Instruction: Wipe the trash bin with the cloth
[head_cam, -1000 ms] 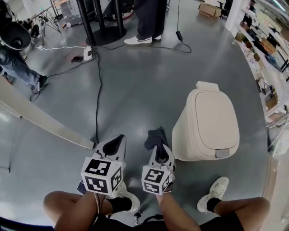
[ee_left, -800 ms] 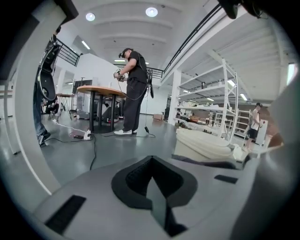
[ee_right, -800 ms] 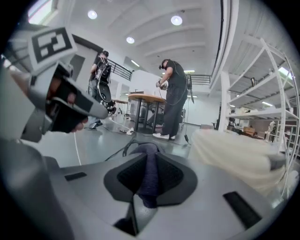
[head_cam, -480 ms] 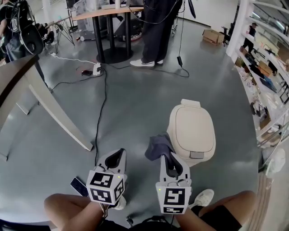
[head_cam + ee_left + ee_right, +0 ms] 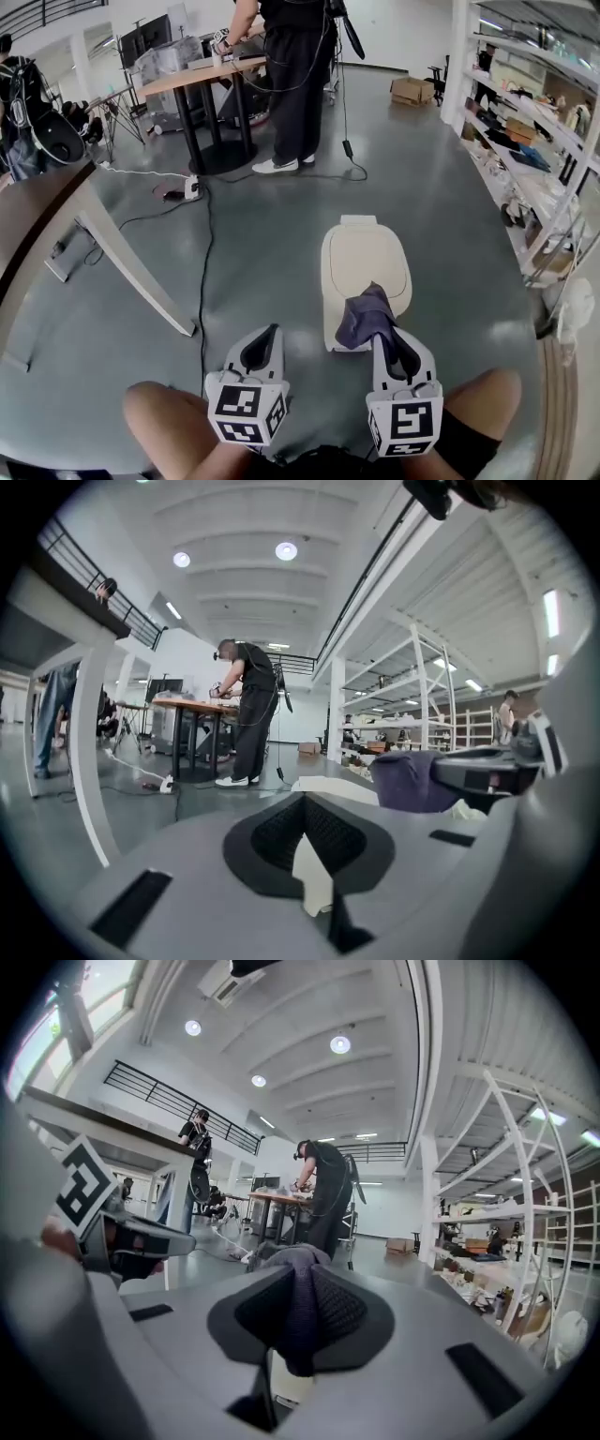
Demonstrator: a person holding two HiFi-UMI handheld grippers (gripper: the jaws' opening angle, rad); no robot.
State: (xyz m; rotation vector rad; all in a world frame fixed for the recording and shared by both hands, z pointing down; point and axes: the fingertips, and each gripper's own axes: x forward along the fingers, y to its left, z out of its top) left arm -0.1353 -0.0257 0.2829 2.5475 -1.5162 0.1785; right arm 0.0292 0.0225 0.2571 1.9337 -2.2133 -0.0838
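A cream trash bin (image 5: 361,272) with a shut lid stands on the grey floor, seen in the head view just ahead of my knees. My right gripper (image 5: 384,330) is shut on a dark purple cloth (image 5: 365,316), which hangs over the bin's near edge. The same cloth (image 5: 298,1309) is pinched between the jaws in the right gripper view. My left gripper (image 5: 262,342) hovers to the left of the bin, apart from it, shut with nothing in it. In the left gripper view the cloth (image 5: 412,780) and the bin's lid (image 5: 330,787) show to the right.
A person (image 5: 295,75) stands at a round-footed table (image 5: 211,70) ahead. A black cable (image 5: 203,253) runs over the floor on the left. A white table leg (image 5: 127,267) slants at left. Shelving (image 5: 525,159) lines the right side.
My view has tipped up and the bin has slid towards the middle of the picture. My right gripper has carried the cloth rightwards onto the bin's near edge. The left gripper stayed beside it.
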